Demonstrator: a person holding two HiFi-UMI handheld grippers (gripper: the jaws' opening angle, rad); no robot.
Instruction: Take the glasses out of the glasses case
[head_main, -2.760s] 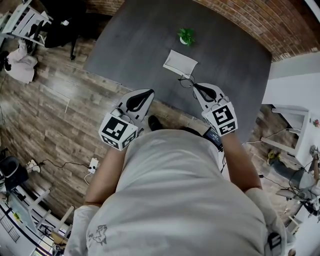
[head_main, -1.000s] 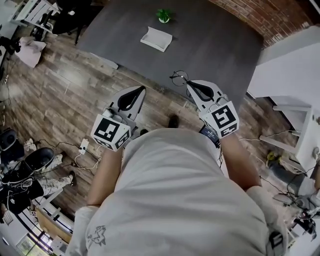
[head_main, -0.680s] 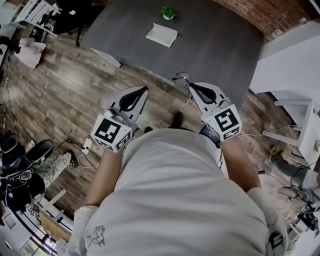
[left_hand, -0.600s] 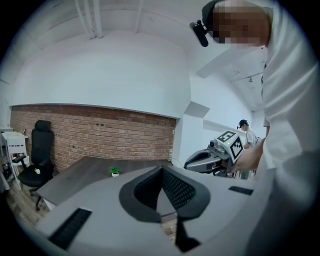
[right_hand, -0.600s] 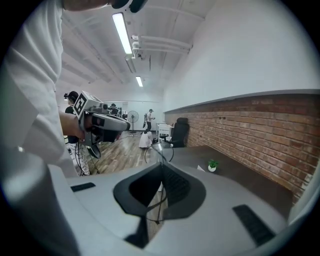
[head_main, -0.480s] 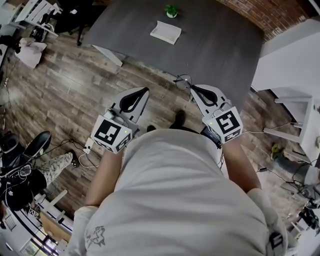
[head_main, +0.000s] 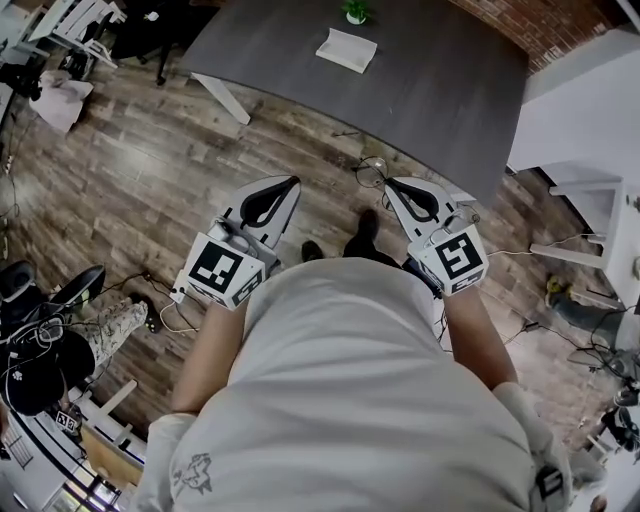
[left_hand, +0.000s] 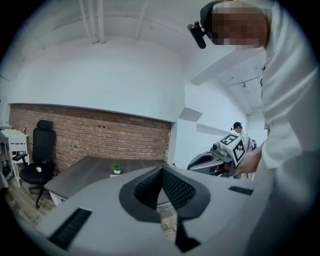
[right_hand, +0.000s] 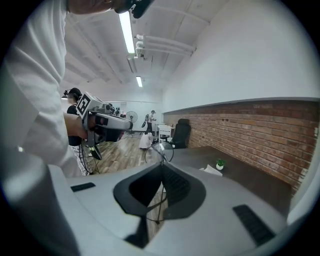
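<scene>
Item: glasses, thin dark wire frame, round lenses. Location: out of the case, held in the air over the wood floor, short of the table edge.

Holder: right gripper, jaws pressed together on the frame, one lens standing just past the tips in the right gripper view.

Left gripper: jaws closed tip to tip, nothing between them. It hangs level beside the right one, well apart from it.

Case: white, lying on the far part of the table near a small plant – well apart from both grippers.

Step in hand, as judged: removal looks done, with the glasses carried clear of the case.

Next move, as judged: a set-down spot on the table, a slow lowering until the frame rests flat, then a gentle opening – the thin wire could bend or snag.
</scene>
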